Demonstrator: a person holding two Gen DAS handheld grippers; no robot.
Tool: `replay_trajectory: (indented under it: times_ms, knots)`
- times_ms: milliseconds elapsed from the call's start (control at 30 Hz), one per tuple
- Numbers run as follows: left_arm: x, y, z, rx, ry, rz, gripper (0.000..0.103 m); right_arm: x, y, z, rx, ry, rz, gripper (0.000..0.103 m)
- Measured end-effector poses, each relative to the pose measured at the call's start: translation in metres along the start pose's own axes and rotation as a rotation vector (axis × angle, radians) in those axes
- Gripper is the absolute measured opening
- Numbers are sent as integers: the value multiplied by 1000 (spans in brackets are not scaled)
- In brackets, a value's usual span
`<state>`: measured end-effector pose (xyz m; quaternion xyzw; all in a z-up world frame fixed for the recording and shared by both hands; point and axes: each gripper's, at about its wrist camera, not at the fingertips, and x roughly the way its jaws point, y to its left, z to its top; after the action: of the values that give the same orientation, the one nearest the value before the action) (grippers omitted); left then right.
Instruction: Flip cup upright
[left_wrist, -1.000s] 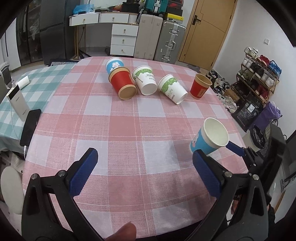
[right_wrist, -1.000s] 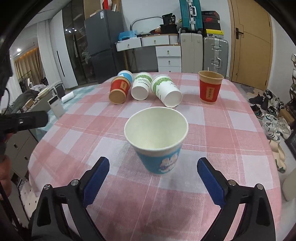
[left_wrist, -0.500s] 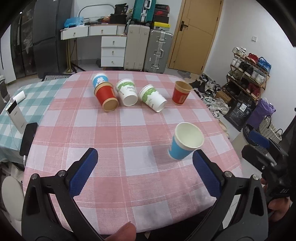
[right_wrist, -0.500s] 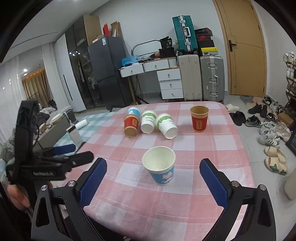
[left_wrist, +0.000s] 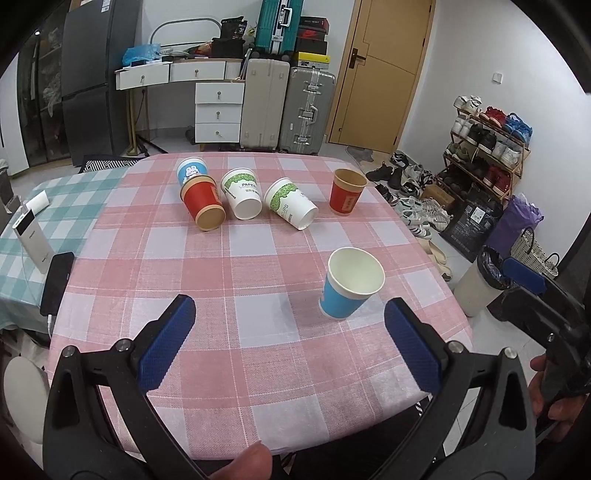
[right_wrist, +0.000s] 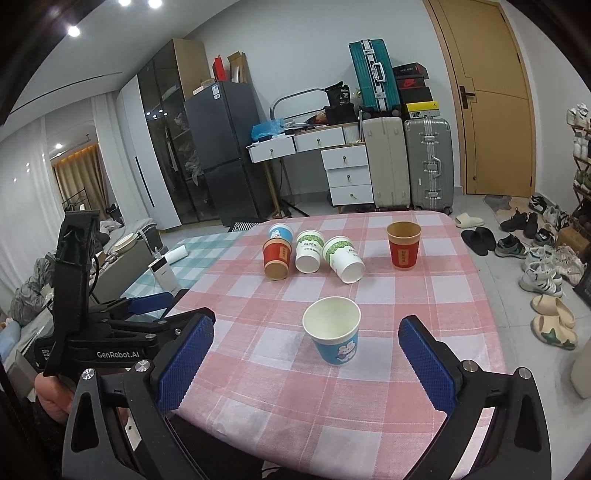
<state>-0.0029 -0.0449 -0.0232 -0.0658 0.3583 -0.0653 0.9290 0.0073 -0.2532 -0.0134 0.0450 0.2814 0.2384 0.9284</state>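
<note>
A blue paper cup (left_wrist: 349, 286) stands upright on the pink checked table (left_wrist: 184, 258); it also shows in the right wrist view (right_wrist: 334, 334). A red cup (left_wrist: 345, 192) stands upright at the far right. Further back a red cup (left_wrist: 203, 206) and two white-green cups (left_wrist: 242, 195) (left_wrist: 291, 203) lie on their sides, with a blue cup (left_wrist: 191, 170) behind them. My left gripper (left_wrist: 291, 343) is open and empty, pulled back over the table's near edge. My right gripper (right_wrist: 306, 358) is open and empty, also back from the blue cup.
A teal checked table (left_wrist: 44, 206) on the left holds a power bank (left_wrist: 31, 238) and a phone (left_wrist: 55, 282). Suitcases (left_wrist: 288, 103), drawers and a fridge stand behind. Shoes and a rack (left_wrist: 484, 147) are on the right, with a bin (left_wrist: 484, 280) by the table.
Both grippers have drawn back and up from the table. The right gripper has moved away from the upright blue cup, which stays standing where it was.
</note>
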Motion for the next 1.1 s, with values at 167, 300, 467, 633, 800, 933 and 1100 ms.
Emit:
replay_trajectory:
  times_ms: [167, 300, 467, 633, 800, 933, 1100]
  knots:
    - [0, 0, 0, -2, -2, -1, 102, -2, 4, 1, -18, -13, 3, 102]
    - [0, 1, 0, -4, 0, 1, 102, -4, 6, 0, -28, -19, -9, 103]
    - [2, 3, 1, -5, -1, 4, 102, -5, 3, 0, -14, -25, -8, 103]
    - [1, 3, 0, -4, 1, 8, 102, -5, 1, -1, -9, -26, -10, 103]
    - [1, 2, 0, -4, 3, 8, 102, -3, 1, -1, -8, -26, -7, 103]
    - [3, 2, 0, -2, 6, 8, 102, -3, 1, -1, -7, -25, -10, 103]
    - [4, 2, 0, -1, 2, 13, 102, -2, 1, -1, -4, -25, -20, 103]
